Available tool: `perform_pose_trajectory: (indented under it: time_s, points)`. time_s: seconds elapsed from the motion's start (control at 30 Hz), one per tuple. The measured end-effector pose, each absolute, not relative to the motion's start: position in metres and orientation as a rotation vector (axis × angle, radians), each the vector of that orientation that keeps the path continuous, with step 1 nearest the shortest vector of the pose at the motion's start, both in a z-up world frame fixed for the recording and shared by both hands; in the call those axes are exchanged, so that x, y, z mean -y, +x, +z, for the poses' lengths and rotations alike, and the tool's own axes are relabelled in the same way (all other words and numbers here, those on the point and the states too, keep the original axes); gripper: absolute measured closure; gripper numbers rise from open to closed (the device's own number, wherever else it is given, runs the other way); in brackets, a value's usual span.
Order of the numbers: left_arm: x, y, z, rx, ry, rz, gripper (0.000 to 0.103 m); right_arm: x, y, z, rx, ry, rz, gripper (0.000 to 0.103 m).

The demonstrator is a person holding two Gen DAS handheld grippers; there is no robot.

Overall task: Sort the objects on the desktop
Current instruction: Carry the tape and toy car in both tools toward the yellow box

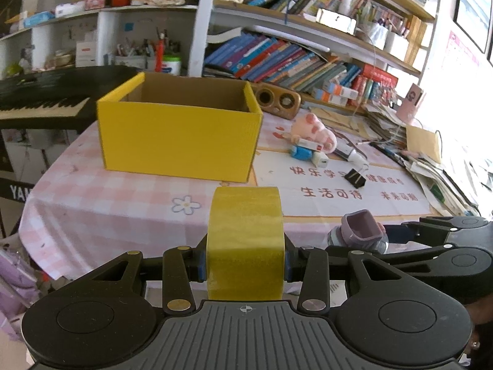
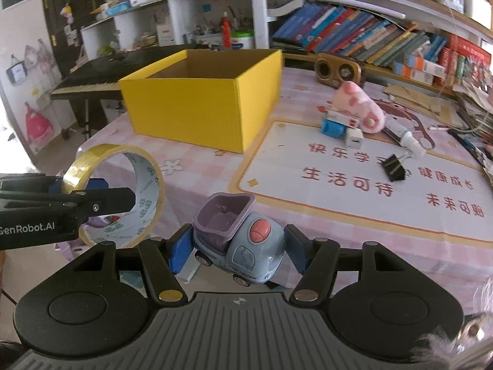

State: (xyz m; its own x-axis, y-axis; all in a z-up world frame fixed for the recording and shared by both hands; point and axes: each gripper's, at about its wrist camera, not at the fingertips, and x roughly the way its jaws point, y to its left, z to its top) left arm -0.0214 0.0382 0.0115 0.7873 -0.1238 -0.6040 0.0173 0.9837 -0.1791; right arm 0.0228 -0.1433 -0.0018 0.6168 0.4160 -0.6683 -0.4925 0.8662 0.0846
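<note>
Two claws are seen side by side above the near edge of a desk covered with a pink checked cloth. The left claw is pinched on a roll of yellow tape, which is gripped across its width by the blue pads and held upright, its tread facing the camera. In the right wrist view the same roll is seen from the side, with a flower-printed inner core. The right claw is closed on a toy truck, a grey-blue one with a purple tipper bed and a pink knob on its cab; it is held between the blue pads and is tilted, its wheels clear of the desk.

Beyond both claws, an open yellow box is set on the desk, its inside brown; no contents can be made out. To the right of the box, a printed mat with red characters is laid on the cloth. At the mat's far edge a cluster of small things is gathered: a pink plush toy, a blue block, a white charger and a white tube. A black binder clip lies on the mat, nearer than the cluster. A brown speaker stands behind, against shelves of books, and a keyboard is seen left of the box.
</note>
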Motion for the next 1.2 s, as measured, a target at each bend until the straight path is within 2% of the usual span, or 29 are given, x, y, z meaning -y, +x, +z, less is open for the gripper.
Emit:
perform_pose_trajectory:
  time_s: [1.2]
  points:
    - [-0.084,-0.035,0.015,-0.607,-0.238,0.025,0.063,0.089,0.024,0.004,-0.718,-0.208,0.661,0.042]
